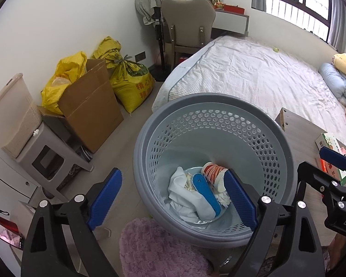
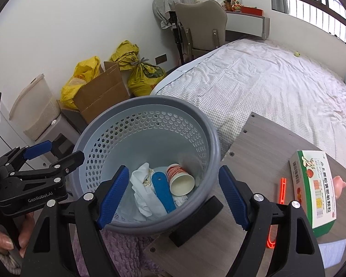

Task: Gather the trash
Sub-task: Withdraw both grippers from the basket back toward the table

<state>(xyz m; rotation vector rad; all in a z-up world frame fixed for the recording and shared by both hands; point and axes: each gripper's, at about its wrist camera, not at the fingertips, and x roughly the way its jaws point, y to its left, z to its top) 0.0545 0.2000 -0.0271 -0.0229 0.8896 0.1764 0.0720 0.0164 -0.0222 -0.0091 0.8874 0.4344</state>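
Trash is lying at the bottom of the bin (image 1: 210, 120) in the left wrist view: a cup (image 1: 213, 172), a white cloth (image 1: 184, 196) and a blue strip (image 1: 206, 190), all ahead of and below the left gripper (image 1: 173, 198). Its fingers are standing wide with nothing between the pads; one pad is reaching over the rim, the other is hanging outside it. Moving sideways from here is risking a knock on the rim that tips the bin.

In the right wrist view the right gripper (image 2: 173, 196) is spreading wide too, empty, straddling the near rim of the bin (image 2: 147, 106). To the right of its fingers a green box (image 2: 311, 191) and an orange clip (image 2: 282, 190) are waiting on the table (image 2: 260, 138), probably the next trash. Swinging over carelessly is risking a push that slides the box off the edge, or a snag on the black block (image 2: 196, 221) just beyond the right finger.
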